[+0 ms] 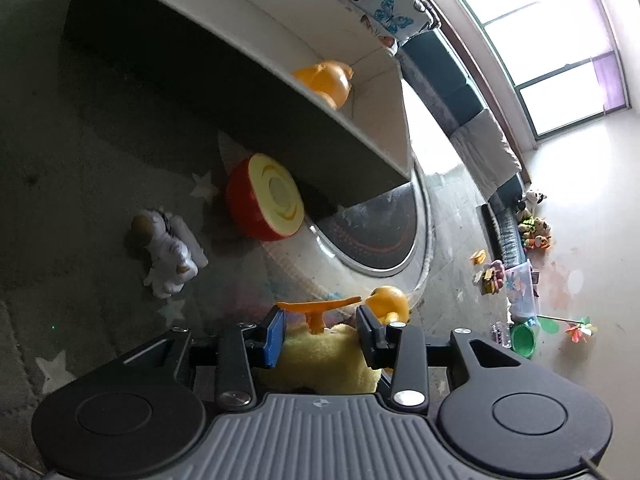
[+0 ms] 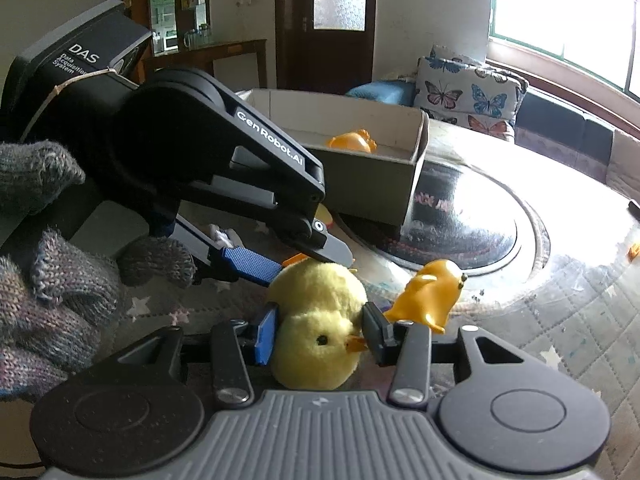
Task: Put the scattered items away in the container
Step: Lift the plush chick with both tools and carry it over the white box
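Plush chick [image 2: 316, 324] sits pinched between the right gripper's [image 2: 320, 334] pads on the rug, while the left gripper [image 2: 298, 258] hangs spread at its back. Beyond stand the box [image 2: 372, 176] holding one orange toy [image 2: 352, 142], then a red half-fruit [image 1: 266, 202], white figure [image 1: 170, 254] and orange frog [image 2: 430, 294] scattered alongside.

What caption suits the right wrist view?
Right gripper grips a fluffy yellow plush chick beside a glossy orange toy.
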### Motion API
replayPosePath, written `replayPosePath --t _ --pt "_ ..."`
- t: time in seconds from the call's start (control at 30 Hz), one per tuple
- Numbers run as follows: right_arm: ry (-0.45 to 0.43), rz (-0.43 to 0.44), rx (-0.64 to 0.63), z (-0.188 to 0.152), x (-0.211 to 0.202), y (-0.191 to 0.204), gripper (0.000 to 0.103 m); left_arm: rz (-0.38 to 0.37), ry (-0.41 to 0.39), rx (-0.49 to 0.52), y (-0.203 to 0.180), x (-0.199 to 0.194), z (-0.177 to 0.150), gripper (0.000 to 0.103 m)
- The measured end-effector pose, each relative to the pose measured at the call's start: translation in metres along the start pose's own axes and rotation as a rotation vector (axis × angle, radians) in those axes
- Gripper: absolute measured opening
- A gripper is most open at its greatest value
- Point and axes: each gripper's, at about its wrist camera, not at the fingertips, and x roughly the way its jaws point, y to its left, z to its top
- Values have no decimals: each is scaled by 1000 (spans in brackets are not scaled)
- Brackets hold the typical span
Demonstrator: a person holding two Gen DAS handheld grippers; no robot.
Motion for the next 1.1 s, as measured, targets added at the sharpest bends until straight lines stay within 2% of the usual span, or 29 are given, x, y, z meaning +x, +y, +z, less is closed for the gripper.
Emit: replayPosePath --t 0.13,0.3,0.47,0.67,0.87,1.1 --pt "-50 3 -15 13 -8 4 45 -22 -56 25 -8 -20 8 41" --pt "-119 21 -50 44 -8 6 45 -37 -144 52 -18 -44 35 41" --pt "-190 50 -86 82 8 7 45 -29 -226 77 -25 -60 70 41" --pt "-227 79 -98 124 43 10 45 16 -295 96 -28 -62 118 41" --pt "-201 124 -76 151 92 8 44 82 -293 97 -15 -40 158 41" --pt "-131 148 -48 152 132 1 44 142 -244 78 4 -9 177 41"
